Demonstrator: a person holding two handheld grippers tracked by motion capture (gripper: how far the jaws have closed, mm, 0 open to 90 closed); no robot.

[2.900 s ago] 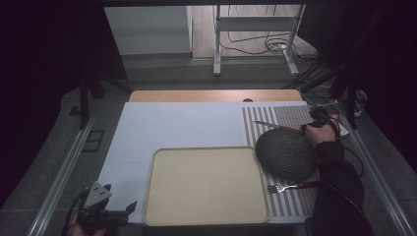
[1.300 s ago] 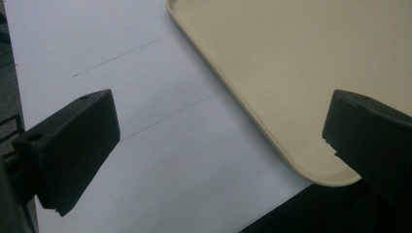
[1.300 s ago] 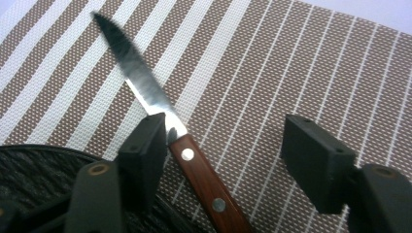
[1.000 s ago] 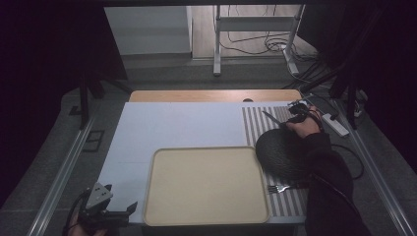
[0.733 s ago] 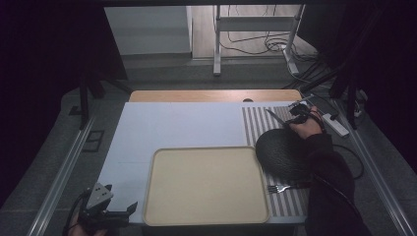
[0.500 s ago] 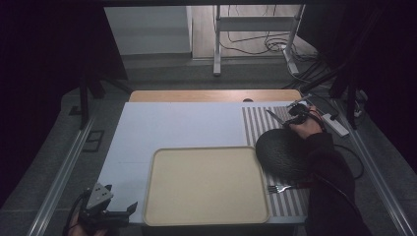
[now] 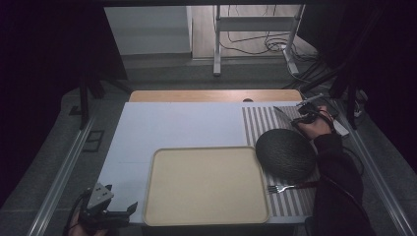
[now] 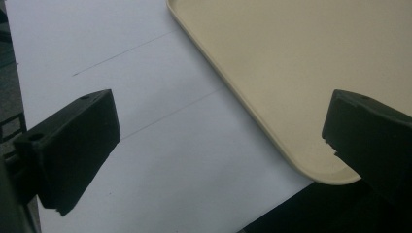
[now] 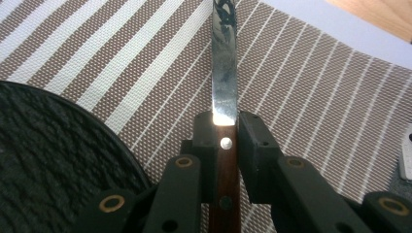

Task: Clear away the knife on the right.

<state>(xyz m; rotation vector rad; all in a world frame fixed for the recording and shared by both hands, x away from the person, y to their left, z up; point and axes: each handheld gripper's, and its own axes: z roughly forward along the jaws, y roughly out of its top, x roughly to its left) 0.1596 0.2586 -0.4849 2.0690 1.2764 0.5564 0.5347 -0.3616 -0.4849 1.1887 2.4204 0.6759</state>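
Note:
A knife (image 9: 224, 73) with a brown wooden handle and a shiny blade lies over the striped placemat (image 7: 255, 123), just behind the dark round plate (image 7: 285, 153). My right gripper (image 9: 226, 128) has just closed its jaws and is shut on the knife's handle; the blade points away from it. From above, the right gripper (image 7: 305, 117) is at the mat's far right, with the knife (image 7: 282, 112) blade reaching left. My left gripper (image 7: 129, 212) stands open at the table's near left corner. Its jaws (image 8: 218, 145) frame white table cover and the tray's corner.
A large beige tray (image 7: 206, 186) sits at the front centre, its rim (image 8: 252, 121) near the left gripper. A fork (image 7: 290, 187) lies on the placemat in front of the plate (image 9: 53, 145). White cover (image 7: 182, 128) spans the left and middle.
The right hand shifted from the plate's far right edge to the knife at the back of the striped mat. The left gripper stayed put.

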